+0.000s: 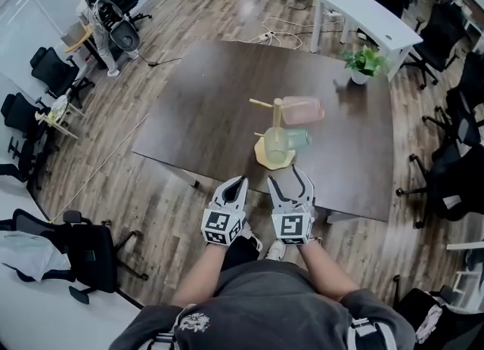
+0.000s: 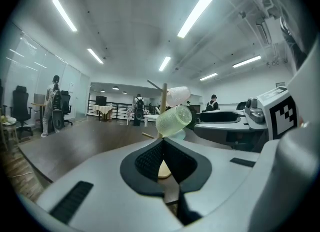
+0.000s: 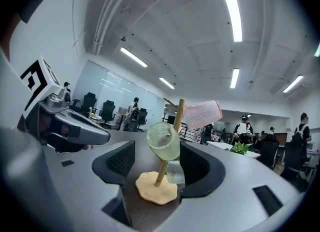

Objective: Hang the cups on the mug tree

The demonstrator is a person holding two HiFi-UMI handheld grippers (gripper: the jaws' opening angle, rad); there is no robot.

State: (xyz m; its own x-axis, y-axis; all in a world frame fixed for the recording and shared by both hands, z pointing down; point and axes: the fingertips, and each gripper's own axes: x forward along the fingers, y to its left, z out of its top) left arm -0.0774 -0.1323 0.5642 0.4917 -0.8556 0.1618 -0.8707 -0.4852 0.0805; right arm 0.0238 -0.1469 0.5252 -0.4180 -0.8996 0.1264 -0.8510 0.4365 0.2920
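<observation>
On the dark table [image 1: 204, 114] stands a wooden mug tree [image 1: 277, 118] with a flat round base [image 1: 265, 163]. Three cups hang on it: a pink cup [image 1: 302, 109] at the top, a pale green cup [image 1: 276, 146] low at the front, and a pale blue cup [image 1: 298, 138] beside that one. Both grippers hover at the table's near edge, short of the tree. My left gripper [image 1: 240, 183] is shut and empty, with the green cup [image 2: 173, 121] just beyond its jaws [image 2: 162, 143]. My right gripper [image 1: 289, 178] is open and empty. The tree base [image 3: 157, 187], green cup [image 3: 164, 141] and pink cup [image 3: 202, 114] show between its jaws [image 3: 159, 161].
A small potted plant [image 1: 363, 63] stands at the table's far right corner. A white table [image 1: 367, 16] is behind it. Office chairs [image 1: 454, 182] line the right side and more chairs [image 1: 83, 254] the left. A person [image 1: 94, 8] stands far back left.
</observation>
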